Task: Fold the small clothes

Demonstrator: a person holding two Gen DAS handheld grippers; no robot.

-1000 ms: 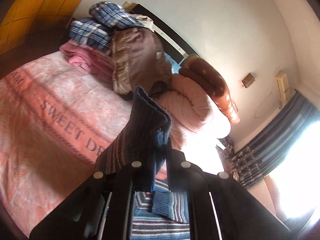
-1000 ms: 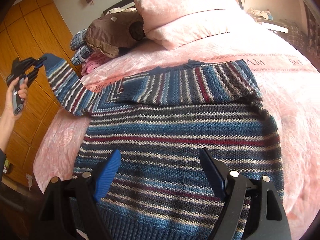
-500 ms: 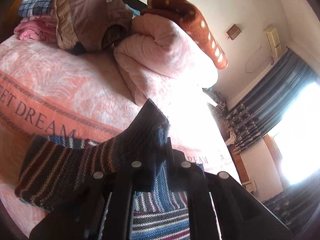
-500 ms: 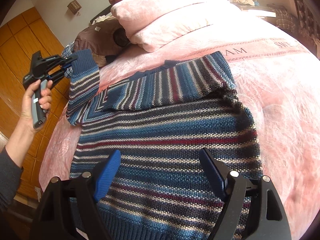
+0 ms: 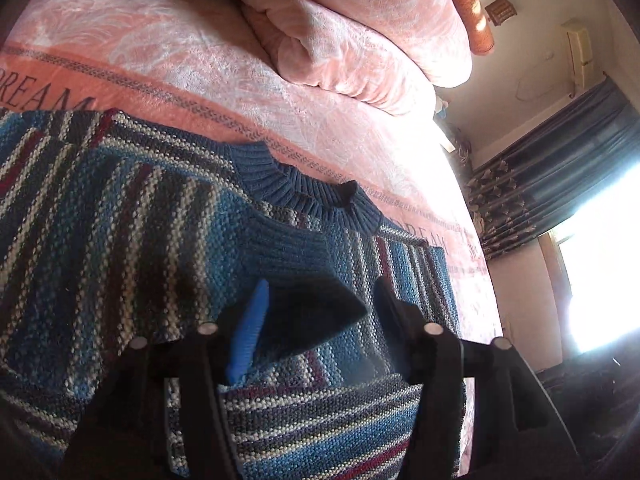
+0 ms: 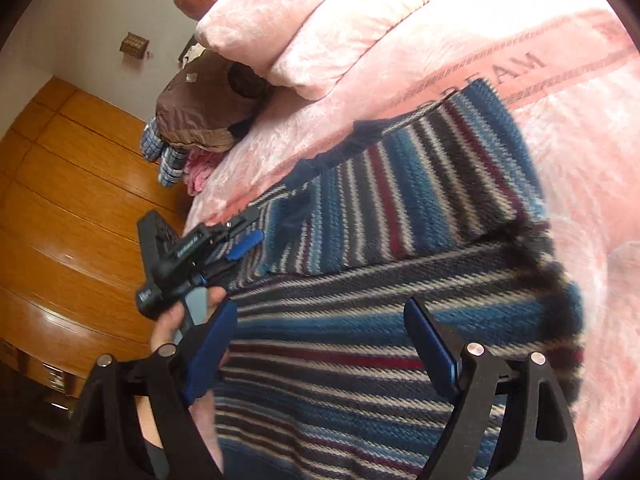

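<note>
Both sleeves lie crossed on the striped sweater, which fills the lower middle of each view on the pink bedspread. Left gripper and right gripper have jaws spread, holding nothing. A finger could snag the loose knit on leaving and undo the fold.

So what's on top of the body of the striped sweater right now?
Both sleeves lie folded across the upper part of the sweater, cuffs near the collar. The chest beneath them is covered; the lower part is bare.
</note>
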